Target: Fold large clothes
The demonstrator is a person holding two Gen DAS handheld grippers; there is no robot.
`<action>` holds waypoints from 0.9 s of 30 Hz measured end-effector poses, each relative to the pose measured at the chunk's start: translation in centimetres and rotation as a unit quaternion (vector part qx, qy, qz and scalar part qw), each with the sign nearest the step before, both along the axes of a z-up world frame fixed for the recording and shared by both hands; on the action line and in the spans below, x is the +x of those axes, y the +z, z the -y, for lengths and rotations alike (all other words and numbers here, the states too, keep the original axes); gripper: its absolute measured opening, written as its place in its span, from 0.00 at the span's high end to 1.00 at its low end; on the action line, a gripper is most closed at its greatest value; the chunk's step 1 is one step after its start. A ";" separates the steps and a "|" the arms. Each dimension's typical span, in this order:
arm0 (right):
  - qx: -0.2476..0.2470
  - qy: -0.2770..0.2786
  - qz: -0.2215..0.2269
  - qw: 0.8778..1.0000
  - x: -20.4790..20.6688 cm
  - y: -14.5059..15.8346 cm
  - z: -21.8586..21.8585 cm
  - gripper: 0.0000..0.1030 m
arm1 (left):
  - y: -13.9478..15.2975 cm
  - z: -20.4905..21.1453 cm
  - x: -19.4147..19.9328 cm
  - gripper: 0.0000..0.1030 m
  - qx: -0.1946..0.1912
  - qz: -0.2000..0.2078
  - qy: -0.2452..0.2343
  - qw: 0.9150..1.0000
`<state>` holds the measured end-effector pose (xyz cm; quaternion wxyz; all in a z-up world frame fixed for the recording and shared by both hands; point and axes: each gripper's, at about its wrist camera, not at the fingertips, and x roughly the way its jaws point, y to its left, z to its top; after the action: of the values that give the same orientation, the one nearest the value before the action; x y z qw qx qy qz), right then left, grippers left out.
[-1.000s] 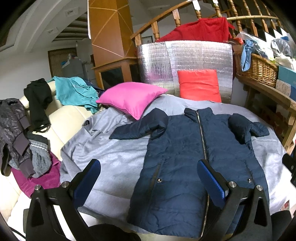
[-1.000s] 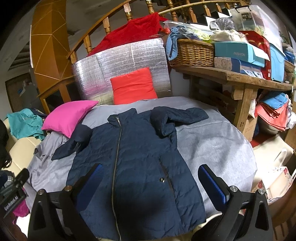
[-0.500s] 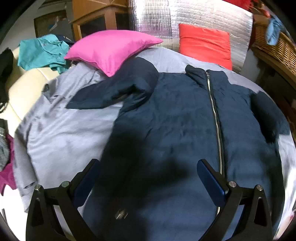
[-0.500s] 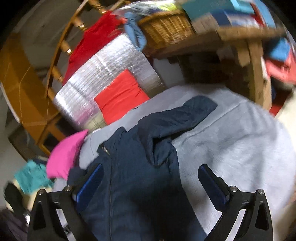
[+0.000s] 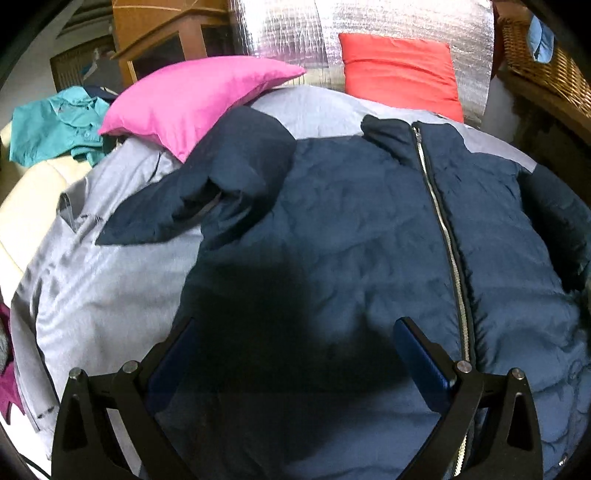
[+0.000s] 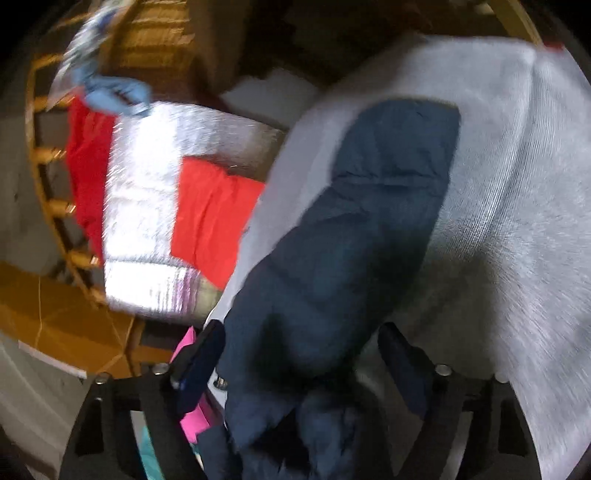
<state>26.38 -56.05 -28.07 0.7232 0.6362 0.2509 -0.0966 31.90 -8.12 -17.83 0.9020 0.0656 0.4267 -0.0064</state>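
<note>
- On a grey sheet (image 5: 110, 295), in the left wrist view, a navy jacket (image 5: 351, 229) lies front up, its zip (image 5: 443, 236) closed and running down right of centre.
- One sleeve (image 5: 207, 199) is bent outward to the left, its cuff resting on the sheet just below a pink pillow (image 5: 199, 96).
- A red pillow (image 5: 399, 74) leans against a silver foil panel (image 5: 280, 33) beyond the collar; a teal shirt (image 5: 55, 122) lies at far left and a wicker basket (image 5: 543, 70) sits at upper right.
- The left gripper (image 5: 295, 354) hangs over the jacket's lower front with its jaws spread wide; nothing is between them, and its shadow falls dark on the fabric.
- In the right wrist view, which is blurred and rolled to one side, the jacket's other sleeve (image 6: 354, 229) stretches away across the grey sheet (image 6: 517, 184).
- The right gripper (image 6: 303, 354) has the sleeve's near end between its jaws, which are closing; the pads do not yet visibly press the fabric.
- The red pillow (image 6: 210, 218), the foil panel (image 6: 147, 192) and a strip of the pink pillow (image 6: 192, 413) show at left.
</note>
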 end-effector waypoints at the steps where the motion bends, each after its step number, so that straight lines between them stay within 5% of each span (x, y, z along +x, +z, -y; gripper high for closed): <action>1: 0.013 -0.007 -0.011 1.000 0.7 -0.9 0.4 0.21 | 0.0 0.0 0.2 0.00 0.002 0.002 0.002 1.000; 3: 0.026 -0.012 -0.009 1.000 1.6 -1.9 0.7 0.27 | 0.0 0.1 0.6 0.00 0.003 0.005 0.004 1.000; 5: 0.029 -0.009 -0.020 0.999 2.4 -2.5 0.7 0.55 | 0.0 0.3 0.8 0.00 0.002 0.003 0.003 1.000; 8: 0.024 -0.008 -0.012 1.000 2.9 -2.4 0.3 0.70 | 0.0 0.4 0.9 0.00 0.005 0.006 0.003 1.000; 13: -0.060 0.033 0.047 0.997 3.3 3.9 -3.1 0.72 | 1.3 -0.3 0.5 0.00 0.000 0.027 0.013 1.000; 18: -0.112 0.131 0.097 0.980 4.2 8.6 -11.5 0.72 | 3.0 -2.4 0.2 0.00 -0.006 0.056 0.047 0.997; 25: -0.077 0.227 0.020 0.971 7.3 3.0 -21.6 0.67 | 3.6 -5.0 0.0 0.00 -0.019 0.059 0.072 0.996; 27: -0.063 0.242 0.004 0.968 7.3 2.0 -22.0 0.58 | 3.8 -5.5 0.1 0.00 -0.022 0.059 0.074 0.995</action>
<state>33.71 -34.07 -26.06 0.7646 0.5101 0.3880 0.0680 32.04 -2.61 -14.03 0.9249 0.0142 0.3758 0.0553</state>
